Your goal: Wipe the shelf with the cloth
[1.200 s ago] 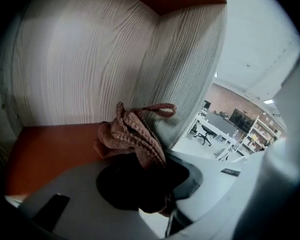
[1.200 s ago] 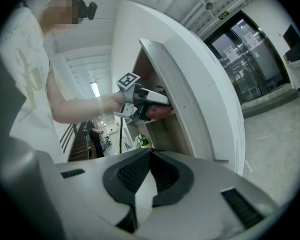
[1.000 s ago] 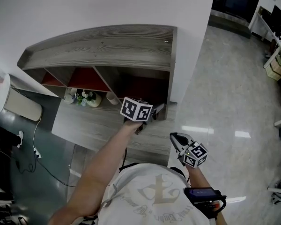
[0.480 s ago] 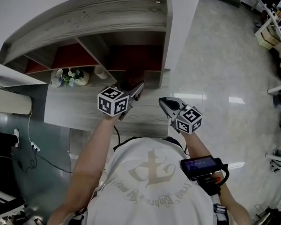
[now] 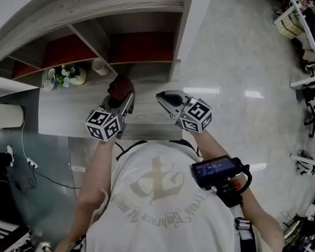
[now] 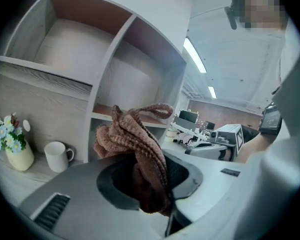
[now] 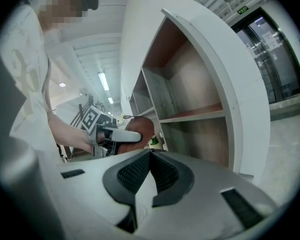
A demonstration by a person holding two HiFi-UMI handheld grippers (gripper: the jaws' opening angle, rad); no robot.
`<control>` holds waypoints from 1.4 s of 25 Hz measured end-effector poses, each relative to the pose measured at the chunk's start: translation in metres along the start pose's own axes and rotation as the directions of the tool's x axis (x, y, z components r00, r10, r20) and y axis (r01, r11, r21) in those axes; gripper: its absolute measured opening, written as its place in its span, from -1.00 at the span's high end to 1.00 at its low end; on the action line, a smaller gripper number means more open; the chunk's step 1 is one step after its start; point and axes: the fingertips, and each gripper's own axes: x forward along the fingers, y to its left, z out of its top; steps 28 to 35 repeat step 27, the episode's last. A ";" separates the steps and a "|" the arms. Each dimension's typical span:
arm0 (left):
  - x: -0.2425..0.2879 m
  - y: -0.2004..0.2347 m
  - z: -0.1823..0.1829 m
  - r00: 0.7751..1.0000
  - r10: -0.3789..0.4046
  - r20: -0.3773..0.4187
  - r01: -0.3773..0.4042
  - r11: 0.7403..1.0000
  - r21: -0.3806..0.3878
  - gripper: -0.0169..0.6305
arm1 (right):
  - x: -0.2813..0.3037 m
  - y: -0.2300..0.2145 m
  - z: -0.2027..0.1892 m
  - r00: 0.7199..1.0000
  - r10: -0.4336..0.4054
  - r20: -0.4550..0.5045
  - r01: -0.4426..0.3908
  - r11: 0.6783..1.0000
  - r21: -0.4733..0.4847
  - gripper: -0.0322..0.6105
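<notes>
We hold the brown, loosely woven cloth (image 6: 133,143) bunched up in the left gripper (image 5: 125,98). Its jaws are clamped on the lower part of the bundle, while the upper folds and one loop stick out past the tips. From the head view, the cloth hangs over the broad lower ledge of the grey wood-grain shelf unit (image 5: 82,111), just in front of the upright that divides two open compartments. We cannot tell whether it touches the ledge.

The compartments behind it have reddish back panels. On the ledge, to the left of the cloth and near it, stands a small white mug (image 5: 98,66). Further left is a pale round vase of small flowers (image 5: 66,76).

The right gripper (image 5: 164,97) hangs just beside the left one, over the ledge's right end. Its jaws are together and there is nothing between them. Its own view looks across at the left gripper and the cloth.

On the right forearm we see a black strapped device with a lit screen (image 5: 216,170). To the right of the shelf lies a glossy pale tiled floor (image 5: 241,56).
</notes>
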 end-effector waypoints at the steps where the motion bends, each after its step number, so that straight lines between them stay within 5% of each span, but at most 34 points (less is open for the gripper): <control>1: -0.006 0.003 -0.004 1.000 0.008 0.003 -0.008 1.000 -0.008 0.63 | 0.003 0.002 0.001 1.000 0.005 0.002 -0.005 1.000 0.001 0.89; 13: -0.069 0.025 -0.024 0.995 0.090 0.048 -0.086 0.993 -0.076 0.63 | 0.020 0.030 0.005 0.999 0.049 -0.005 -0.049 0.999 0.000 0.89; 35: -0.103 0.038 -0.046 0.997 0.065 0.042 -0.060 0.991 -0.119 0.63 | 0.045 0.055 0.004 0.999 0.044 -0.011 -0.044 0.999 -0.011 0.89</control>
